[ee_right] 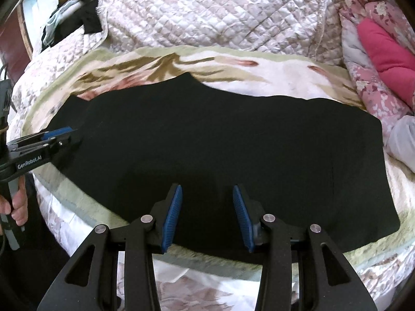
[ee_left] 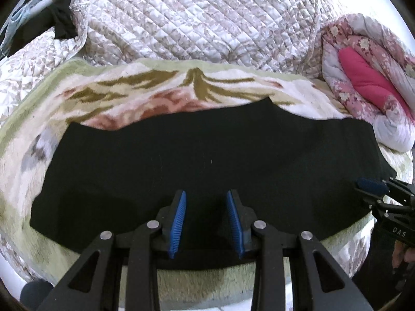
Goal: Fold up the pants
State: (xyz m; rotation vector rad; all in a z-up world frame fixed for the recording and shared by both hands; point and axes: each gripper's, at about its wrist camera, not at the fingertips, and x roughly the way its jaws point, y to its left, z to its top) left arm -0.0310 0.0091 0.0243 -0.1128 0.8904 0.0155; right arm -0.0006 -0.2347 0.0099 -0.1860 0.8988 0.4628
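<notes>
Black pants (ee_left: pixel 207 150) lie flat in a wide band across a flowered fleece blanket (ee_left: pixel 145 90). My left gripper (ee_left: pixel 206 194) hangs over the near edge of the pants, left of their middle. Its blue pads (ee_left: pixel 179 220) stand apart and only flat cloth shows below the gap. My right gripper (ee_right: pixel 207 189) is over the near edge further right, open as well, with the pants (ee_right: pixel 220 134) spread under it. Each gripper shows in the other's view: the right gripper (ee_left: pixel 371 185) at the pants' right end, the left gripper (ee_right: pixel 59 133) at their left end.
A quilted white bedspread (ee_left: pixel 194 18) rises behind the blanket. A rolled pink floral quilt (ee_left: pixel 368 77) lies at the right. Dark clothes (ee_left: pixel 59 23) lie at the far left. A hand (ee_right: pixel 18 202) grips the left gripper's handle. The bed's near edge (ee_right: pixel 181 272) runs under my grippers.
</notes>
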